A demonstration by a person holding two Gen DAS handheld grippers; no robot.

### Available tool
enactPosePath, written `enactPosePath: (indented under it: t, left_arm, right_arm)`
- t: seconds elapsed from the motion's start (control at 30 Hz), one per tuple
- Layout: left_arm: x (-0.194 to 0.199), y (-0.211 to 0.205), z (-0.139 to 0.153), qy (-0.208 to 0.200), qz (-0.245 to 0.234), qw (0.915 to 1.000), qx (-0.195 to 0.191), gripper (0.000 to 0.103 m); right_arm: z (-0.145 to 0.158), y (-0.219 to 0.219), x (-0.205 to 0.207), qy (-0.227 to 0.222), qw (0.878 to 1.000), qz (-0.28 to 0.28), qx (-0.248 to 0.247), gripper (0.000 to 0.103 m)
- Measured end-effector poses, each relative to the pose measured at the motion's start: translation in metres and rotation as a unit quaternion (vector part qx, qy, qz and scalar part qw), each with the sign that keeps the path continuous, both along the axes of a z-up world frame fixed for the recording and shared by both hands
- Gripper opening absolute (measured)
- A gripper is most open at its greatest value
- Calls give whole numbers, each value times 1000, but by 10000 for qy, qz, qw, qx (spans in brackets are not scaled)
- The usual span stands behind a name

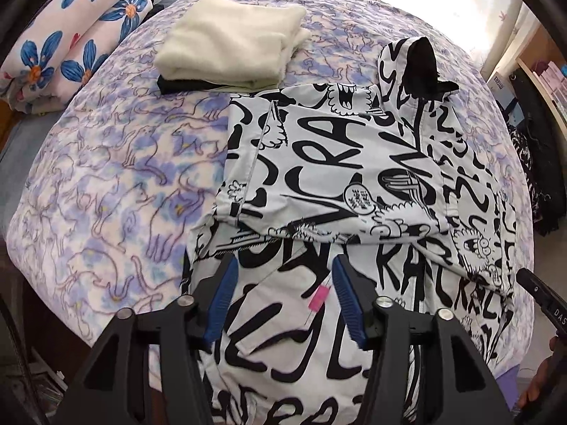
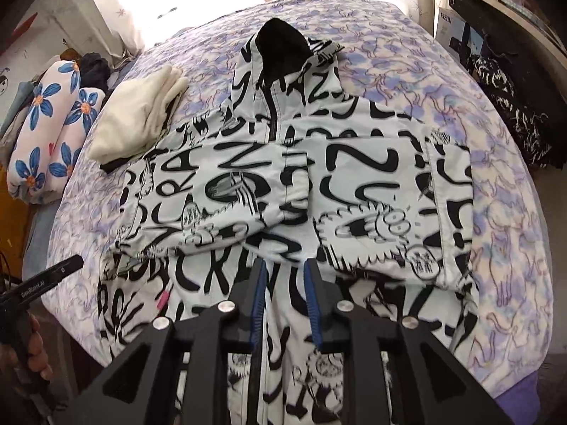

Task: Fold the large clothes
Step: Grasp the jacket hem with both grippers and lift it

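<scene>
A white hooded jacket (image 1: 354, 163) (image 2: 283, 177) with black graffiti lettering lies front up on the bed. Both sleeves are folded across its chest. Its hood (image 1: 421, 67) (image 2: 283, 42) with black lining points toward the window. The hem end drapes over the near bed edge, under both tools. My left gripper (image 1: 283, 262) hovers over the lower left part, near a pink tag (image 1: 319, 299), jaws wide apart and empty. My right gripper (image 2: 285, 264) hangs over the lower middle with a narrower gap; the cloth shows through it and no pad presses on it.
A folded cream blanket (image 1: 230, 42) on a black garment lies at the far left of the purple cat-print bedspread (image 1: 106, 177). Blue-flowered pillows (image 1: 71, 35) sit beyond it. Shelves (image 2: 514, 7) and a dark patterned garment (image 2: 506, 106) stand along the right side.
</scene>
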State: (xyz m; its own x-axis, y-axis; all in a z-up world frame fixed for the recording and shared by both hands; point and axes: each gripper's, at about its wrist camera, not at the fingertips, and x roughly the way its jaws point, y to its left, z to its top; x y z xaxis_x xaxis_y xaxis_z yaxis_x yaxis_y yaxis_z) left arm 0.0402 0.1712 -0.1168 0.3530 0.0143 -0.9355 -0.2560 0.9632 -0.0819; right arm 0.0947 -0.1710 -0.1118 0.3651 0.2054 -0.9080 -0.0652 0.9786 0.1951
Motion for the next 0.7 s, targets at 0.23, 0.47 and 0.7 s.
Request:
enactPosePath:
  t: [0.23,0.47,0.7]
  left_arm:
    - [-33,11,-5,204,-150,9996,-130,63]
    - [-78,50,-41,818,14,9935,-790,63]
    - [-114,81,-88,1513,292,9852,-747,63]
  right_arm:
    - [-10,-20,-38,258,9993,256,61,23]
    - [-31,-49,-76,760,9965,279,189,34]
    - [-55,-87,-114,1356,9905,-54,225,47]
